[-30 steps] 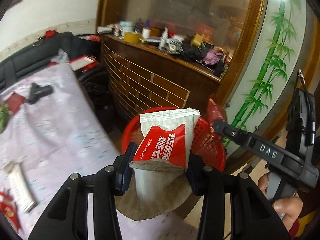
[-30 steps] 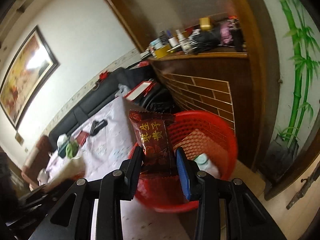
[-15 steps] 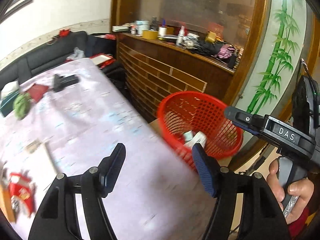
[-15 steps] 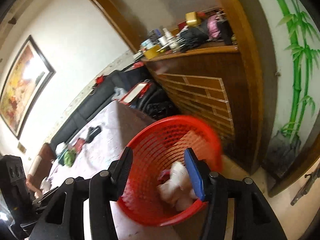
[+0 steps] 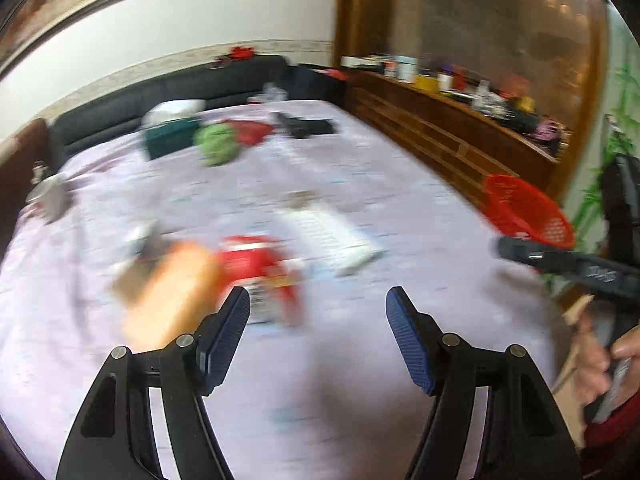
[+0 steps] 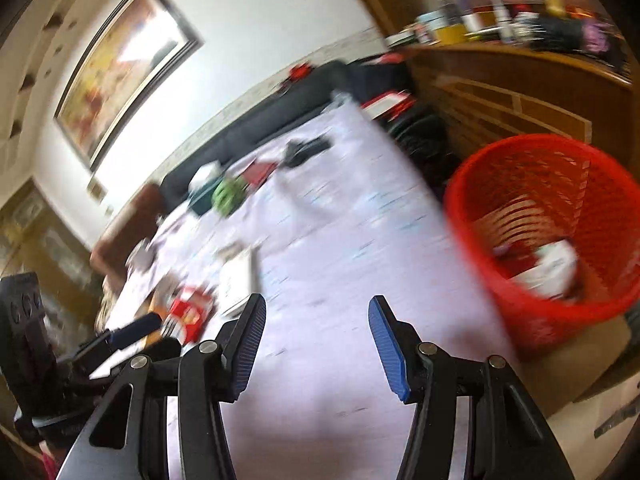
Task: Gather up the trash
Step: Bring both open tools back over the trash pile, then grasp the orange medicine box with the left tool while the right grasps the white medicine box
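Note:
My left gripper (image 5: pixel 318 300) is open and empty over the pale pink tablecloth (image 5: pixel 360 184). Just beyond its left finger lie a red packet (image 5: pixel 256 264) and an orange wrapper (image 5: pixel 180 292), both blurred. A white packet (image 5: pixel 332 236) lies a little farther off. My right gripper (image 6: pixel 316 310) is also open and empty above the cloth. The red mesh basket (image 6: pixel 516 184) stands beside the table at the right, with white and red wrappers (image 6: pixel 548 268) inside. In the left wrist view the basket (image 5: pixel 524 212) shows at the right edge, above the other gripper.
A green crumpled item (image 5: pixel 218 144), a dark green box (image 5: pixel 170 140), a red pouch (image 5: pixel 252 130) and a black object (image 5: pixel 308 126) lie at the table's far end. A dark sofa (image 5: pixel 180 84) runs behind. A cluttered wooden sideboard (image 5: pixel 460 120) stands right.
Both grippers let their packets drop into the red basket, opened, and swung left from the basket to over the table.

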Action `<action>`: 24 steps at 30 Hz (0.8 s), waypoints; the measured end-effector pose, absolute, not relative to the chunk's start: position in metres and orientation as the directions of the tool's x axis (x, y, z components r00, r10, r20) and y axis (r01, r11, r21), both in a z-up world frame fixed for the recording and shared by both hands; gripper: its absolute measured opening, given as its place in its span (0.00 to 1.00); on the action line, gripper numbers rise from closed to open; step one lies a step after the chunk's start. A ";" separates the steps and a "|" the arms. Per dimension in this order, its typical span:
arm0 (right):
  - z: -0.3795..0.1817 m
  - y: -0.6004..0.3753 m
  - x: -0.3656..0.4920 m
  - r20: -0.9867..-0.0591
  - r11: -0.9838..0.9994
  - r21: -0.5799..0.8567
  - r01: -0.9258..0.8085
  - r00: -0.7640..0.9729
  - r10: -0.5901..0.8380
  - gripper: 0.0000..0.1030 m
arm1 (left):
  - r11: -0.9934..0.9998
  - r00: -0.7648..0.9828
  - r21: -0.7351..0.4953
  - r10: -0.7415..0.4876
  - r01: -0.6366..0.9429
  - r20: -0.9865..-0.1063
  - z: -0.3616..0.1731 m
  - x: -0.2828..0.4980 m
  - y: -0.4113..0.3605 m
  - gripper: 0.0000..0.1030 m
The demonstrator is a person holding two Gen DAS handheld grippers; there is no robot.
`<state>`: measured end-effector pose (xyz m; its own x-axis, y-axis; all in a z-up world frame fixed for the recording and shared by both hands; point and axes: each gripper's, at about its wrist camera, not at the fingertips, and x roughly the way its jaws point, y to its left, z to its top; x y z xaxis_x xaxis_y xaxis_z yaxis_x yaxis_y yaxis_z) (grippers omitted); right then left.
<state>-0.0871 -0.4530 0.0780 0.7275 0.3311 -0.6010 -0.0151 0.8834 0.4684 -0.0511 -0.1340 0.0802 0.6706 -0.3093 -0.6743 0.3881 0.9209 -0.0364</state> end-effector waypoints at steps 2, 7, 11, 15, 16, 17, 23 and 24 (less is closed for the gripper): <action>0.076 -0.434 -0.083 -0.613 0.889 0.456 -0.043 0.709 0.348 0.57 | 0.930 0.674 -0.027 -0.286 0.366 -0.681 0.078 -0.040 -0.105 0.67; 0.077 -0.407 -0.079 -0.626 0.899 0.430 -0.076 0.693 0.358 0.57 | 0.936 0.640 -0.042 -0.270 0.348 -0.720 0.058 -0.002 -0.062 0.67; 0.081 -0.390 -0.071 -0.637 0.906 0.413 -0.096 0.681 0.362 0.57 | 0.935 0.621 -0.045 -0.269 0.351 -0.736 0.040 0.013 -0.060 0.67; 0.080 -0.373 -0.062 -0.660 0.916 0.385 -0.116 0.659 0.361 0.57 | 0.924 0.628 0.006 -0.256 0.383 -0.735 0.029 0.013 -0.074 0.67; 0.079 -0.369 -0.059 -0.666 0.917 0.381 -0.121 0.652 0.362 0.57 | 0.923 0.632 0.020 -0.246 0.383 -0.735 0.028 0.014 -0.078 0.67; 0.079 -0.366 -0.056 -0.672 0.918 0.377 -0.124 0.645 0.363 0.57 | 0.926 0.631 0.030 -0.233 0.376 -0.740 0.026 0.016 -0.080 0.67; 0.071 -0.345 -0.022 -0.713 0.936 0.326 -0.134 0.615 0.337 0.57 | 0.966 0.646 -0.018 -0.187 0.259 -0.740 0.027 0.020 -0.072 0.59; 0.070 -0.341 -0.017 -0.722 0.943 0.305 -0.135 0.612 0.322 0.57 | 0.971 0.651 -0.028 -0.181 0.238 -0.737 0.028 0.018 -0.071 0.58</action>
